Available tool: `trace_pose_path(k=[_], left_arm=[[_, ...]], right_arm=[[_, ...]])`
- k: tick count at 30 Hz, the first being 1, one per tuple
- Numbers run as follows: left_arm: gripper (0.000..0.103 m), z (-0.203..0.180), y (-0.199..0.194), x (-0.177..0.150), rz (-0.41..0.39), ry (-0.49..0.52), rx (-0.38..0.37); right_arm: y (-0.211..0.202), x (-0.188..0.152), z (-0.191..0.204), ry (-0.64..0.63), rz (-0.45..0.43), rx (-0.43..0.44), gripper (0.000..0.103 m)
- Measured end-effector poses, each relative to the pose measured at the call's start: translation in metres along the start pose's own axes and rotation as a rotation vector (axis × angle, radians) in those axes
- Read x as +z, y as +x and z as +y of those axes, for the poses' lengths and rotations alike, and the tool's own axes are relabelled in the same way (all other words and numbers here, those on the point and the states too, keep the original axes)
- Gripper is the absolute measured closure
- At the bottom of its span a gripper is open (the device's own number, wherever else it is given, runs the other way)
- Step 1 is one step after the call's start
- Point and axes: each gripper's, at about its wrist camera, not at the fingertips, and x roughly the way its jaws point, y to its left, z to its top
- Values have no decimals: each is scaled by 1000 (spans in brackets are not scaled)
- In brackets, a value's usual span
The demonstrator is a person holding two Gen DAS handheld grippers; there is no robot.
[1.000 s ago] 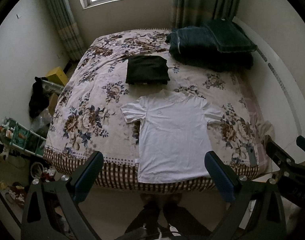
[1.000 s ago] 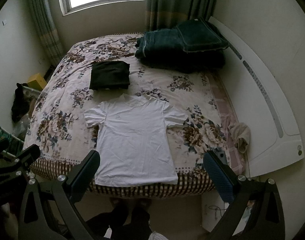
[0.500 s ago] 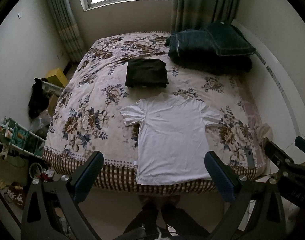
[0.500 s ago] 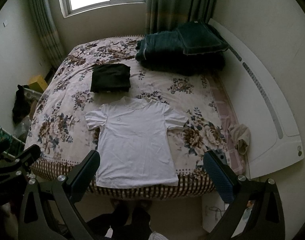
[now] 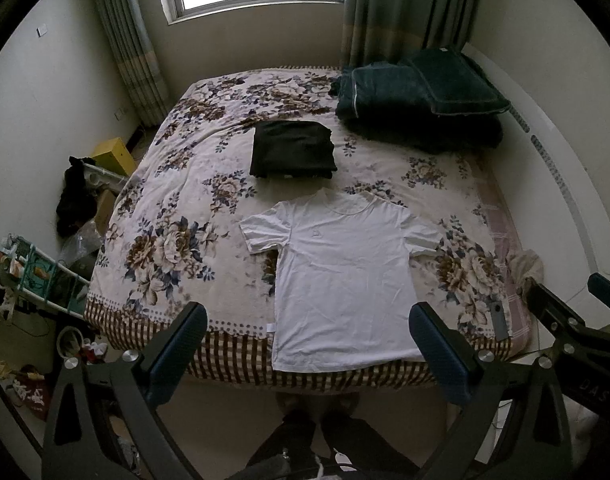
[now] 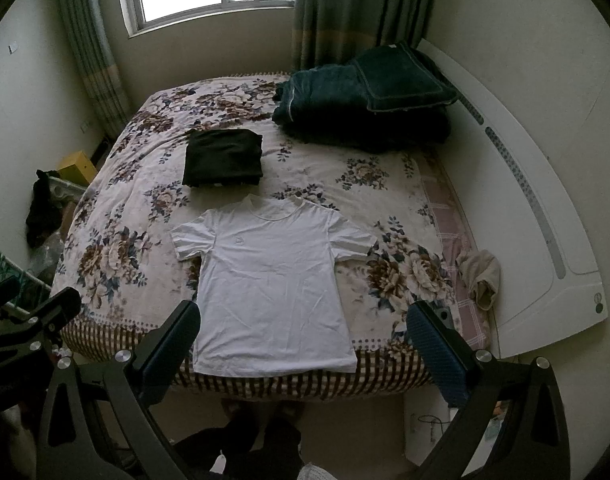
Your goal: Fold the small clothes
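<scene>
A white T-shirt (image 5: 341, 276) (image 6: 271, 288) lies flat and face up on the flowered bedspread (image 5: 173, 208) (image 6: 137, 216), its hem at the bed's near edge. Just beyond its collar sits a folded black garment (image 5: 292, 151) (image 6: 224, 157). My left gripper (image 5: 305, 322) hangs open, high above the near bed edge, nothing between its fingers. My right gripper (image 6: 303, 320) is open too, held at about the same height beside it. Neither touches any cloth.
Dark green bedding and a pillow (image 5: 417, 100) (image 6: 365, 100) are piled at the far right of the bed. A beige cloth (image 6: 479, 276) and a phone (image 5: 499, 316) lie by the right edge. Clutter and a rack (image 5: 37, 272) fill the floor on the left. A person's legs (image 5: 325, 432) stand below.
Both grippers have risen and drawn back a little, so the bed and shirt sit slightly lower and smaller in view. Nothing on the bed has moved.
</scene>
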Motion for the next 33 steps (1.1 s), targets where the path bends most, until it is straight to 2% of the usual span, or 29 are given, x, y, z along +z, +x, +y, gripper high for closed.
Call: trace_pose_path(k=[3,6,9,17,18,23,33], left_arm=[[0,1,0,0,-1,-2,-1],[0,2,0,-3,-2,-2,-1],[0,2,-1,-2,-2,-1,-2],[0,2,-1,-4,-6,-2,-3],[0,1,-2,-2,-8,-1,-3],[0,-4,-3,1,-10,-2,-1],[0,-4,-5,3,-12,-2,-4]], right_arm=[[-6,2,9,-1,-1,1,0],[1,-2,-1,2,-1,-2,0],[-7,1,10,5,-1,-1,0],[-3,-5,3,4,-6,-1,0],[-11,8,6,4,-7,-1,0],[-16,15,13,4,-8,0,0],[-9,7,7,5,-10,2,0]])
